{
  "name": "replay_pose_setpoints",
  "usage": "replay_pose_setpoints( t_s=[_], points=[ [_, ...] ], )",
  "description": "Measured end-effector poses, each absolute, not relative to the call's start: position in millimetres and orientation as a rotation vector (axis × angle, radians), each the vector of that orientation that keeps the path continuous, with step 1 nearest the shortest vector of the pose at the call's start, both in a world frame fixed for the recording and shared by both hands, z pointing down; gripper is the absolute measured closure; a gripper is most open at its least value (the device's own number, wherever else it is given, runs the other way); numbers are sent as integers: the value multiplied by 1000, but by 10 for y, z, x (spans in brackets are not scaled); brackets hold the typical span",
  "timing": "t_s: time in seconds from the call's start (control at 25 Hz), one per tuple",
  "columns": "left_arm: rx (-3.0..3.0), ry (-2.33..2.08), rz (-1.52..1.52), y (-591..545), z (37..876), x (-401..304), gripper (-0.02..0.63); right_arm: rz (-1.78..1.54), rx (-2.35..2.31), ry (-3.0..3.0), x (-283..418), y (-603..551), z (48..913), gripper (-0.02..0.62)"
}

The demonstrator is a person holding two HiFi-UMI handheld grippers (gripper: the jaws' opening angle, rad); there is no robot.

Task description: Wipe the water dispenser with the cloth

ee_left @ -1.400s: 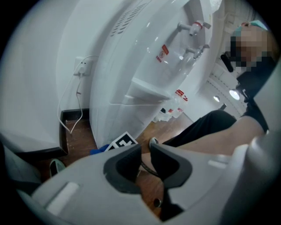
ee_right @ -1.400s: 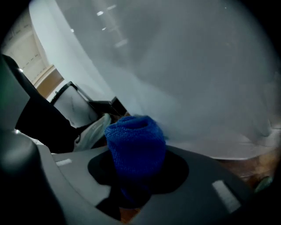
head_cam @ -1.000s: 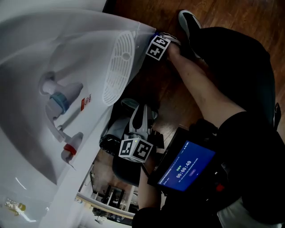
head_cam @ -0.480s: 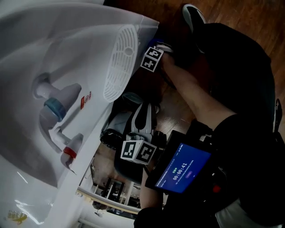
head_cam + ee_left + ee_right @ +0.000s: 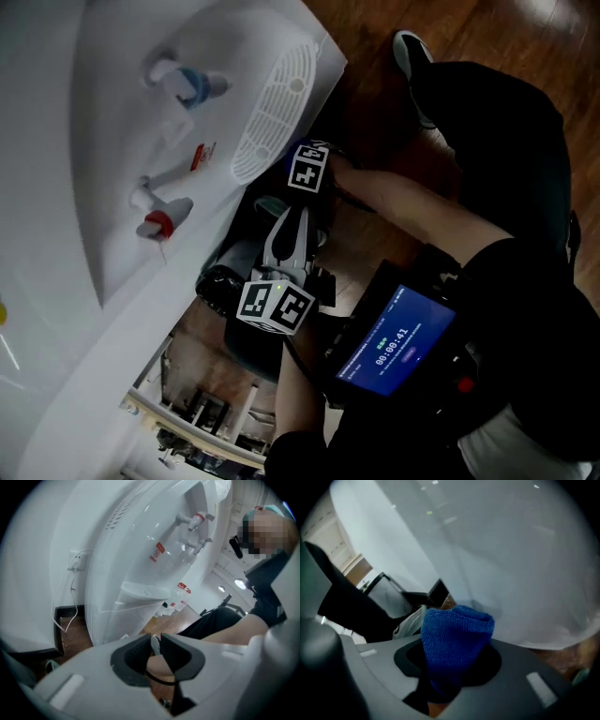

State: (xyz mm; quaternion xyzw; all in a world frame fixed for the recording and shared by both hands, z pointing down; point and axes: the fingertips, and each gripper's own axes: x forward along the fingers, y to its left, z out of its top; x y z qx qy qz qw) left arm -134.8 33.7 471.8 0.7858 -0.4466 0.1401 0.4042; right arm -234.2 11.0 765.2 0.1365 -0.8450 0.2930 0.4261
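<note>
Wood floor (image 5: pixel 525 28); white water dispenser (image 5: pixel 56 187) stands on it. Right tongs (image 5: pixel 454 654) clamp blue cloth (image 5: pixel 457 627) close to dispenser panel. Left tongs (image 5: pixel 156 644) closed, empty. Advise: press cloth flat, use overlapping strokes, keep clear of taps (image 5: pixel 178 80).

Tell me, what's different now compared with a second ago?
The right gripper, shut on the cloth, moved along the dispenser's side, from the drip tray's far end to its near end, closer to the left gripper. The head view shifted too, so the taps show higher. The left gripper stayed shut, empty and almost in place.
</note>
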Motion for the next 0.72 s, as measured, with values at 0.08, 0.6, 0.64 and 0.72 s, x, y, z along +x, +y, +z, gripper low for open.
replay_pose_setpoints(
  t_s=[0.08,0.6,0.64,0.72],
  points=[
    [2060,-1126,326,298,4538,-1328,540,587,176,-2139,-2241,287,7392,440],
    [2230,-1203,85,796,2766,-1897,404,-7,-59,-2611,-1460,854,4049,440],
    [2222,-1162,73,871,2745,-1847,361,-80,-57,-2670,-1422,915,3698,440],
    [2193,-1045,-6,1008,2684,-1704,284,-294,-106,-2740,-1321,1105,3055,439]
  ],
)
